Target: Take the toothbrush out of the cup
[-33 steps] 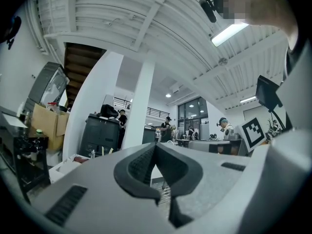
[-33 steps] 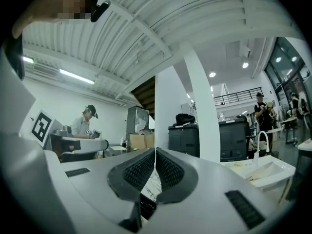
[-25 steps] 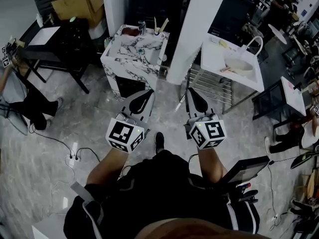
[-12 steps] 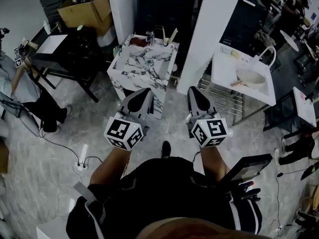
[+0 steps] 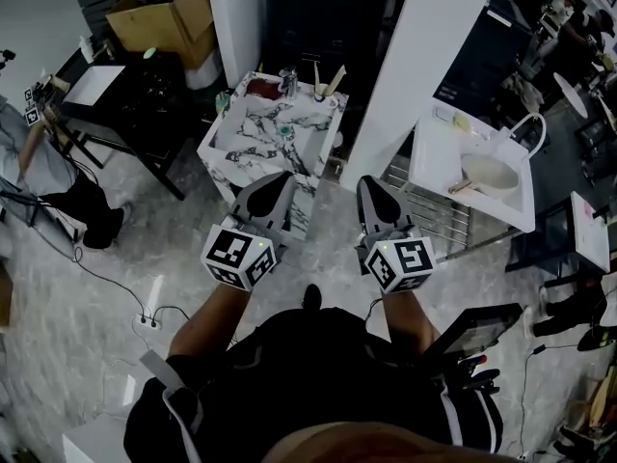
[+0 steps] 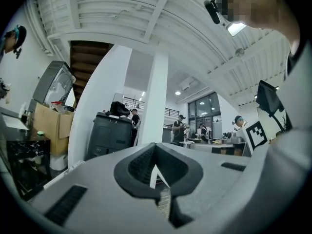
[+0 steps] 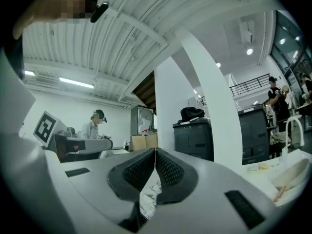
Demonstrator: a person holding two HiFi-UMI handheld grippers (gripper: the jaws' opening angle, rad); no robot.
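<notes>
Toothbrush (image 5: 316, 72), as far as I can make it out from the head view, is the thin pale stick standing in the cup (image 5: 319, 94); a broader pale piece (image 5: 333, 80) leans out of the same cup to its right, and both are too small for me to read further. The cup sits at the far edge of the marble-topped stand (image 5: 255, 143), just beside a small tap (image 5: 287, 83); a dark red patch (image 5: 258, 87) lies at the stand's far left corner.

Both of my grippers point level toward that stand and are well short of the cup; the left gripper (image 5: 280, 177) shows over the stand's near right corner, the right gripper (image 5: 370, 184) over the grey floor (image 5: 116, 258) beside it. In the left gripper view the left gripper (image 6: 155, 148) has its ribbed pads pressed together with nothing between them; in the right gripper view the right gripper (image 7: 155, 153) is likewise closed and empty, and the stand's veined top (image 7: 148, 199) shows through the slot below its pads.

A white column (image 5: 424, 46) rises to the right of the stand; beyond it is a white sink unit (image 5: 434, 167) with a bowl (image 5: 490, 174). To the left I see a black table (image 5: 125, 99), a cardboard box (image 5: 159, 13) and a seated person (image 5: 53, 177); a power strip (image 5: 147, 322) lies on the floor.
</notes>
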